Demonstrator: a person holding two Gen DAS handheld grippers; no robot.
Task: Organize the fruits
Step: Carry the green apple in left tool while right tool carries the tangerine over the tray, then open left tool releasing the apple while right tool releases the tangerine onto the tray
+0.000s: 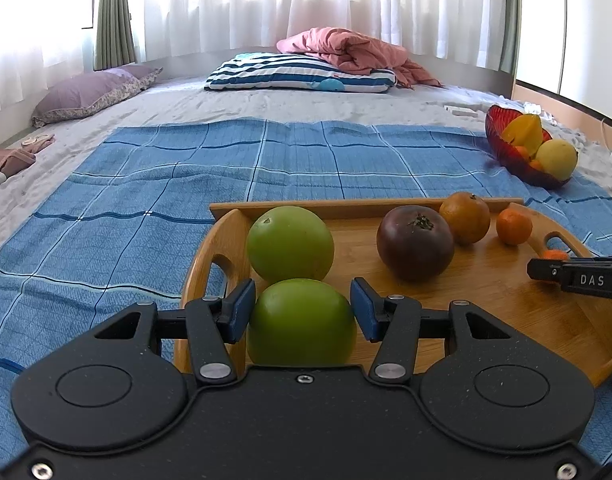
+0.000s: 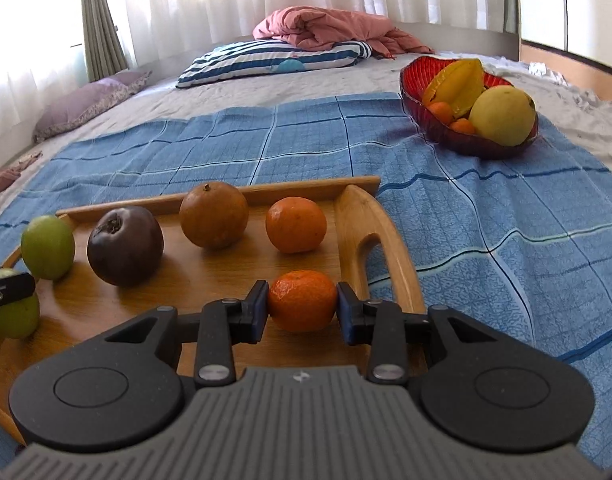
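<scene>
Both grippers clamped on fruit over the wooden tray (image 2: pixel 358 216): left gripper (image 1: pixel 302 310) part-open around a green fruit (image 1: pixel 302 322), right gripper (image 2: pixel 302 306) narrower on a small orange (image 2: pixel 302 300); likely grasp step, next lifting clear toward the red bowl (image 2: pixel 416 92).

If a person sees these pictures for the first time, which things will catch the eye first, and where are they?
First, the two grippers over the wooden tray: the left gripper clamps a green fruit at the tray's left end, and the right gripper clamps a small orange mandarin at its right end. Beyond the tray, on the blue checked cloth, a red bowl holds a yellow starfruit and other fruit.
</scene>
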